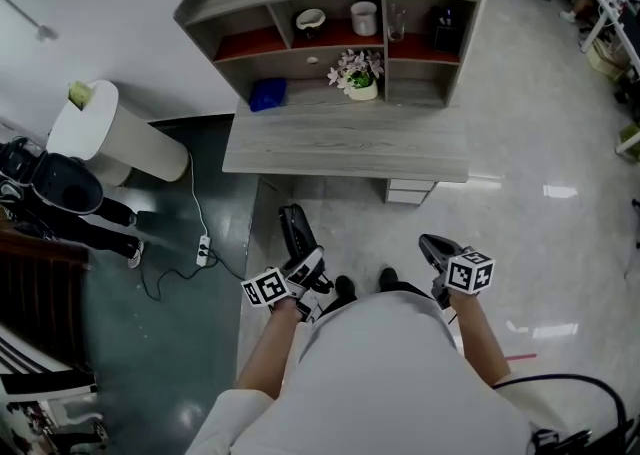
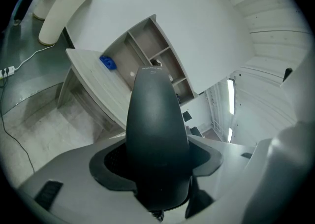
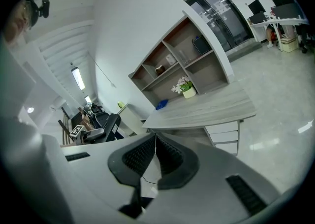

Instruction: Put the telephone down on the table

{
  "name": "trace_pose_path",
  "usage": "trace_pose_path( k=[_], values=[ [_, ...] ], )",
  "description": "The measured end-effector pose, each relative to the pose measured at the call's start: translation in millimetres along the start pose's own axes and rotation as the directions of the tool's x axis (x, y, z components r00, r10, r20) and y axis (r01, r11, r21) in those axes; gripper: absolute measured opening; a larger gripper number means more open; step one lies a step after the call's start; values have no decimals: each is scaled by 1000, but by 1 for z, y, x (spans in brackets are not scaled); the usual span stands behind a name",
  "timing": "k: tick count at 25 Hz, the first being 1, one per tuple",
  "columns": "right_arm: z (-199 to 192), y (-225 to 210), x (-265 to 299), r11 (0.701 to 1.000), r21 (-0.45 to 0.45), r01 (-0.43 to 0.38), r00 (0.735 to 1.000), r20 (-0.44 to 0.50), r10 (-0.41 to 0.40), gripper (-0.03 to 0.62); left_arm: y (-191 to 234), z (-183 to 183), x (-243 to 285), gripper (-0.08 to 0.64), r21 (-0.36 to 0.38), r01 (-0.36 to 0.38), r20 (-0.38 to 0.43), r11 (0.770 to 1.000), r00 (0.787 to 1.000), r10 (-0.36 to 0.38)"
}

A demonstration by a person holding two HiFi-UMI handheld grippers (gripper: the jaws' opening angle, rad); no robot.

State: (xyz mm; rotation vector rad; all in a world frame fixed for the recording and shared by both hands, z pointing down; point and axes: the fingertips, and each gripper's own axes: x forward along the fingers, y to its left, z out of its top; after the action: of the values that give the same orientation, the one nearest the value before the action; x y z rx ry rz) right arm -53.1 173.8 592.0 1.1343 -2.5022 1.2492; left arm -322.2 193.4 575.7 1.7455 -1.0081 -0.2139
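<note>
Telephone in left gripper, well short of table's bare front edge

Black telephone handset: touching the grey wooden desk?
Apart. The head view shows the black telephone handset, held by the left gripper, over the floor with tiles between it and the front edge of the grey wooden desk.

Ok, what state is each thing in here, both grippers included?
telephone: held in the air, not yet on the table.
left gripper: shut on the telephone.
right gripper: shut, empty.
flower pot: upright at the back of the table.
mug: upright on the shelf.
drawers: closed.
</note>
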Motion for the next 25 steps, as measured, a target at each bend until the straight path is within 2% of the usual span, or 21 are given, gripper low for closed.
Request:
trace_pose_path(
  k=[14, 20, 25],
  values=[
    [2, -39, -18, 1000, 10, 5, 999, -42, -5, 20, -5, -23, 33, 308, -46, -15, 0, 999, 1000, 15],
    [5, -52, 3, 999, 25, 29, 997, -69, -28, 20, 7, -11, 55, 308, -27, -31, -50, 999, 998, 30],
    [26, -62, 21, 997, 45, 70, 997, -49, -67, 20, 16, 12, 86, 308, 1, -24, -103, 1000, 994, 24]
  ],
)
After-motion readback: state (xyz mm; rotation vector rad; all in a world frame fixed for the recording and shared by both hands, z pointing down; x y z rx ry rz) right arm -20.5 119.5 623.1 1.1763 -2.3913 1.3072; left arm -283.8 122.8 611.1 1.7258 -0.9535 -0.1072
